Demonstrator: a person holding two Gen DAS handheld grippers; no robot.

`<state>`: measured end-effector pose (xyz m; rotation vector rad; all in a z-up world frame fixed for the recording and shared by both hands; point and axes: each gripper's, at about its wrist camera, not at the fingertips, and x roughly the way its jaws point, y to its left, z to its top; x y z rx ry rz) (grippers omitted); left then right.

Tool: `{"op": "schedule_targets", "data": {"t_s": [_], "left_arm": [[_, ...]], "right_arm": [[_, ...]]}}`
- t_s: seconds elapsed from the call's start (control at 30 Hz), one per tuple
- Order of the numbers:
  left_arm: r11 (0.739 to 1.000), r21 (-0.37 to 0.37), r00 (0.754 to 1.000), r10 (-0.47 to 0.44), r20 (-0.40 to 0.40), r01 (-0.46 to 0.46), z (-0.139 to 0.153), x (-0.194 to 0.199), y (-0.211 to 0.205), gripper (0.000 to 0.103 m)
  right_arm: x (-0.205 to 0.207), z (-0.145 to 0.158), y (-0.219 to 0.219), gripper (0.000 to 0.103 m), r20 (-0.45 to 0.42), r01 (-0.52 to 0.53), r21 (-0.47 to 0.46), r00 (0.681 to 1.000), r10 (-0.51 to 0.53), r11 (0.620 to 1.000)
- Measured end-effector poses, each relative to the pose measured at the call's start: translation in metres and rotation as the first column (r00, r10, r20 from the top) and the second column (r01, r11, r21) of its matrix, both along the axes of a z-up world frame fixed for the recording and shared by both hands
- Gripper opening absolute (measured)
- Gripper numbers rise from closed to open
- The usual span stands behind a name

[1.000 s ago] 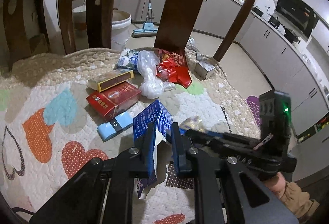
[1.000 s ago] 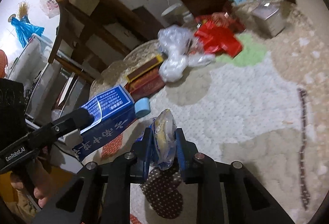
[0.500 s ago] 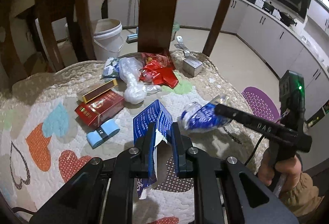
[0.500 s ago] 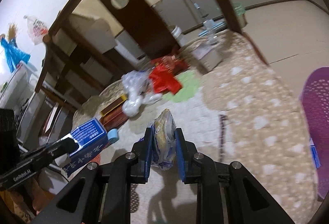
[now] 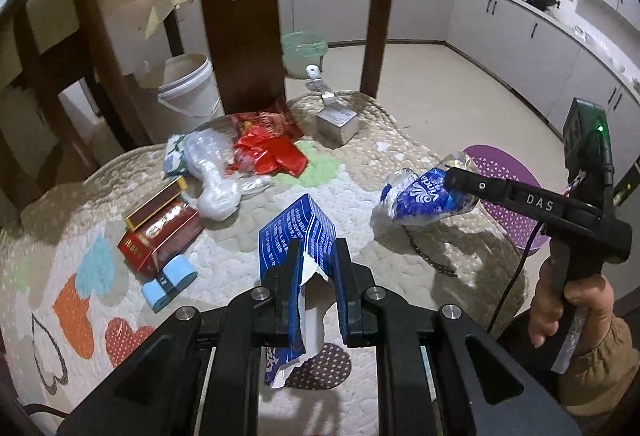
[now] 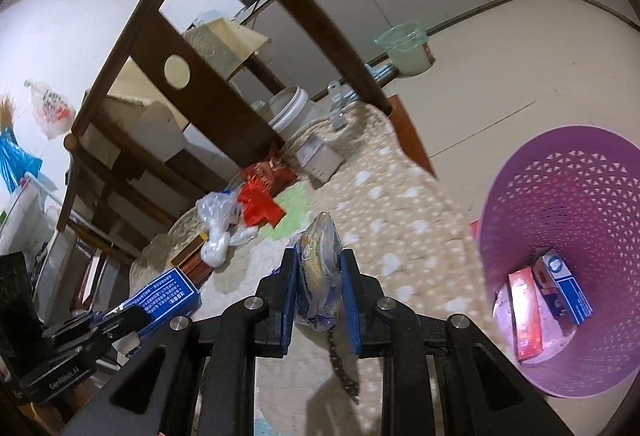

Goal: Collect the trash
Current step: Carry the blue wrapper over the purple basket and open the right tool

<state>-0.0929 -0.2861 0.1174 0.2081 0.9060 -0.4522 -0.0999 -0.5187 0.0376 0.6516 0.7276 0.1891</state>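
Note:
My left gripper [image 5: 318, 256] is shut on a torn blue carton [image 5: 294, 236] and holds it above the quilted seat cover [image 5: 400, 256]; the carton also shows in the right wrist view [image 6: 168, 296]. My right gripper [image 6: 319, 268] is shut on a crumpled blue-and-clear plastic wrapper [image 6: 320, 268], also seen in the left wrist view [image 5: 424, 196], near the cover's right edge. A purple mesh trash basket [image 6: 576, 196] stands on the floor to the right, with a few boxes [image 6: 548, 288] inside. More trash lies on the cover: red wrapper [image 5: 272, 152], clear plastic bag [image 5: 216, 172], red box [image 5: 160, 236].
A light blue roll [image 5: 168, 282] and a small grey box [image 5: 336, 122] also lie on the cover. A dark wooden chair back [image 5: 240, 16] rises behind it. A white bucket [image 5: 184, 84] and a green-lined bin [image 5: 302, 52] stand on the floor beyond.
My right gripper has carried the wrapper to the right, toward the cover's edge, and the purple basket has come into its view. The left gripper still holds the blue carton in place.

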Motion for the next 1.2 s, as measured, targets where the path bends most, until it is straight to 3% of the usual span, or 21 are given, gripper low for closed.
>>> {"op": "schedule_targets", "data": {"t_s": [0.33, 0.67, 0.8, 1.0, 1.2], "left_arm": [[0.998, 0.020, 0.998, -0.061, 0.010, 0.061, 0.000, -0.001, -0.031, 0.014], [0.987, -0.004, 0.987, -0.158, 0.007, 0.158, 0.004, 0.001, -0.077, 0.014], [0.979, -0.035, 0.979, -0.203, -0.001, 0.202, 0.007, 0.007, -0.102, 0.014], [0.956, -0.130, 0.957, -0.275, -0.098, 0.261, -0.003, 0.017, -0.148, 0.014], [0.933, -0.165, 0.929, -0.343, -0.138, 0.320, -0.016, 0.019, -0.198, 0.014]], "right_arm": [[-0.013, 0.003, -0.021, 0.022, 0.005, 0.070, -0.054, 0.998, -0.070, 0.996], [-0.030, -0.001, -0.067, 0.022, -0.005, 0.190, -0.021, 0.982, -0.190, 0.982], [-0.042, 0.000, -0.096, 0.022, -0.007, 0.278, -0.029, 0.960, -0.278, 0.960], [-0.063, -0.006, -0.142, 0.022, -0.033, 0.420, -0.018, 0.907, -0.420, 0.908], [-0.074, -0.014, -0.166, 0.022, -0.069, 0.472, -0.002, 0.879, -0.471, 0.881]]}}
